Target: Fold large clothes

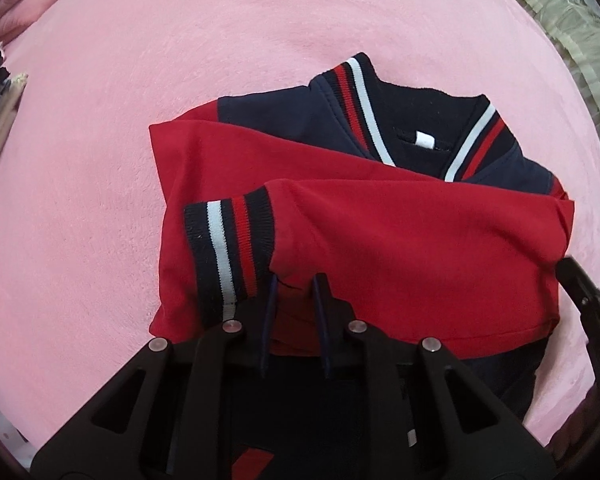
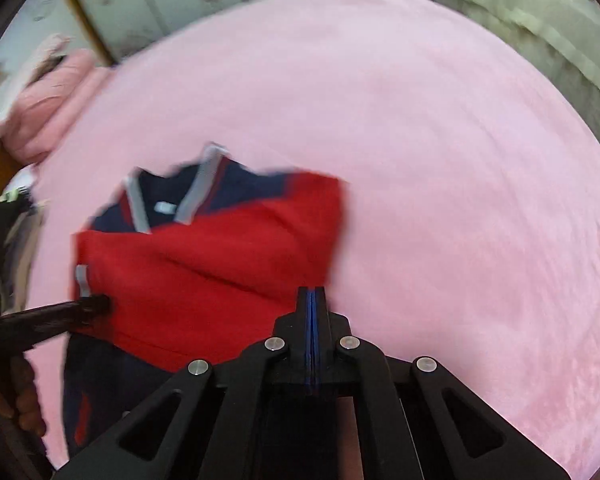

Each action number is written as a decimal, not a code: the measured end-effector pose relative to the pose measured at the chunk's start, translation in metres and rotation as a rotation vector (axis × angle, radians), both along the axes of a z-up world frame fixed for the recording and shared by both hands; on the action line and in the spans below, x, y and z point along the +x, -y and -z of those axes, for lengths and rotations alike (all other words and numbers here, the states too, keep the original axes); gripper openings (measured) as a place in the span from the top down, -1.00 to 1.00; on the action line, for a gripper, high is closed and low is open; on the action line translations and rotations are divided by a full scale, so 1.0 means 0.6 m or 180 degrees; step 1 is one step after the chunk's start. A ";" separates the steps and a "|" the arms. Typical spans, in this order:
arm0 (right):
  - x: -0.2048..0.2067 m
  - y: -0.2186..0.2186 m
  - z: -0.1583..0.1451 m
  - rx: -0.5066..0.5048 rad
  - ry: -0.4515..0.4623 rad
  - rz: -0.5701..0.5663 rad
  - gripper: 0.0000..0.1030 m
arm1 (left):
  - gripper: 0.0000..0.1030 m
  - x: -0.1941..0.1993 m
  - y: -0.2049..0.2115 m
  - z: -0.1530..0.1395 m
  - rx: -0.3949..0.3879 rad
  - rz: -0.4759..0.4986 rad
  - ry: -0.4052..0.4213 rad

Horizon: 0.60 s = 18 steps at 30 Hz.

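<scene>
A red and navy jacket lies on the pink bedspread, its striped collar at the far side. Both red sleeves are folded across the chest, and the striped cuff of the upper one lies at the left. My left gripper points down onto that sleeve beside the cuff, its narrow jaws pinching red cloth. In the blurred right wrist view the jacket lies to the left. My right gripper is shut and empty at the sleeve's right edge. The left gripper's fingers press the sleeve there.
A heap of pink bedding lies at the bed's far left corner, below a pale patterned wall. A tiled floor shows past the bed's far right edge. A hand holds the left gripper. Wide pink bedspread stretches to the right.
</scene>
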State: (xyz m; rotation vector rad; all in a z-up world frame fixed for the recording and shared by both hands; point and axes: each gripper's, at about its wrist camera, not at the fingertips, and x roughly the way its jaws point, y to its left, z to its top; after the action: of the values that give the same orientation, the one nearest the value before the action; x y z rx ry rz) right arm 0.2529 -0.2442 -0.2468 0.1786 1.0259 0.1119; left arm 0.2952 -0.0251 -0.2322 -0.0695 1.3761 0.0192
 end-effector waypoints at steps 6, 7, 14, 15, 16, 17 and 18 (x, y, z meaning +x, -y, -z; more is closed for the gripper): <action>0.046 -0.112 0.063 0.1055 -0.0317 -0.0614 1.00 | 0.67 0.000 0.009 -0.005 0.0060 0.0016 -0.0017; 0.051 -0.126 0.073 0.0949 -0.0338 -0.0683 1.00 | 0.67 0.000 0.012 -0.007 0.0092 0.0054 -0.0016; 0.084 -0.035 0.090 0.0536 -0.0232 -0.0265 1.00 | 0.67 0.006 0.011 -0.011 -0.0029 0.0077 -0.0043; 0.083 -0.016 0.087 0.0507 -0.0226 -0.0156 1.00 | 0.67 0.006 0.009 -0.013 -0.0060 0.0067 -0.0043; 0.085 0.026 0.089 0.0638 -0.0232 0.0029 1.00 | 0.67 0.007 0.008 -0.014 -0.0088 0.0054 -0.0042; 0.086 0.051 0.092 0.0847 -0.0239 0.0090 1.00 | 0.67 0.008 0.010 -0.015 -0.0094 0.0048 -0.0043; 0.090 0.064 0.091 0.0865 -0.0233 0.0135 1.00 | 0.67 0.008 0.012 -0.015 -0.0084 0.0050 -0.0043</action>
State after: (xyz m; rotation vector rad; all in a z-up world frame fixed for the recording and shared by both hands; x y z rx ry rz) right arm 0.3071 -0.2824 -0.3016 0.4542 1.0771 0.2077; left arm 0.3000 -0.0325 -0.2230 -0.0807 1.3903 -0.0116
